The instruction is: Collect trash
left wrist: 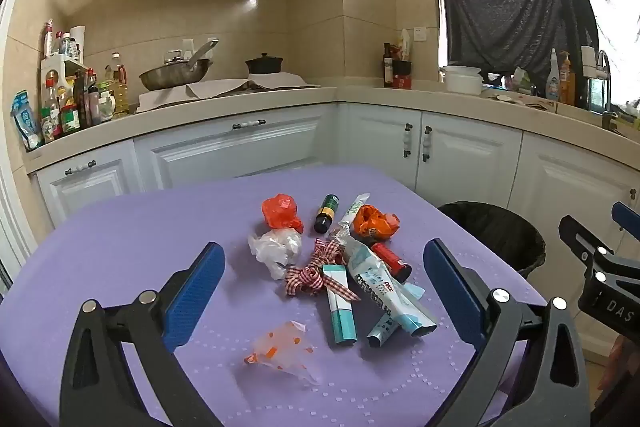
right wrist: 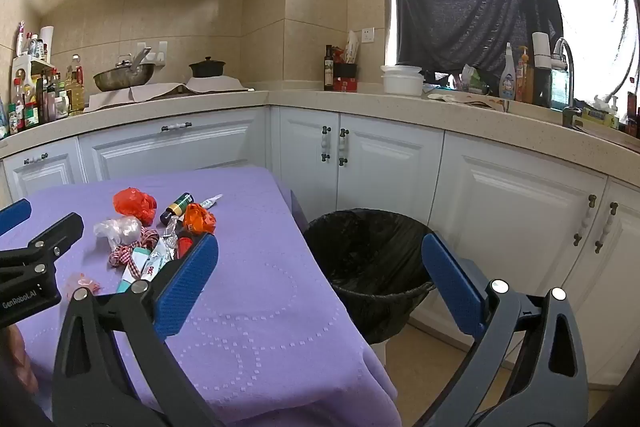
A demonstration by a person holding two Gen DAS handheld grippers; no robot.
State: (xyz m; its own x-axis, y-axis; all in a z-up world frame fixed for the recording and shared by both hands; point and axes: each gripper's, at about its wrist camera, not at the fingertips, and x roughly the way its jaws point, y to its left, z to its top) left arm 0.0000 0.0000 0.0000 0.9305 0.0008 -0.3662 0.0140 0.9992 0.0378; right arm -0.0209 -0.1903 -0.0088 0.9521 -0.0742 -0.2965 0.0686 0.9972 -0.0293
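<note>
Several pieces of trash lie mid-table on the purple cloth (left wrist: 120, 247): a crumpled red bag (left wrist: 280, 211), a white plastic wad (left wrist: 276, 247), a dark small bottle (left wrist: 326, 213), an orange wrapper (left wrist: 374, 222), a red-and-white checked ribbon (left wrist: 316, 273), a teal box (left wrist: 340, 307), a long white-and-blue packet (left wrist: 384, 287) and a clear orange-dotted wrapper (left wrist: 284, 351). My left gripper (left wrist: 324, 291) hangs open above the near side of the pile, holding nothing. My right gripper (right wrist: 320, 283) is open and empty, over the table's right edge, facing the black-lined bin (right wrist: 368, 263).
The bin (left wrist: 496, 235) stands on the floor just right of the table. White cabinets (right wrist: 380, 155) and a beige L-shaped counter (right wrist: 280, 99) run behind, carrying bottles, a wok (right wrist: 124, 75), a black pot and a sink tap (right wrist: 564, 63).
</note>
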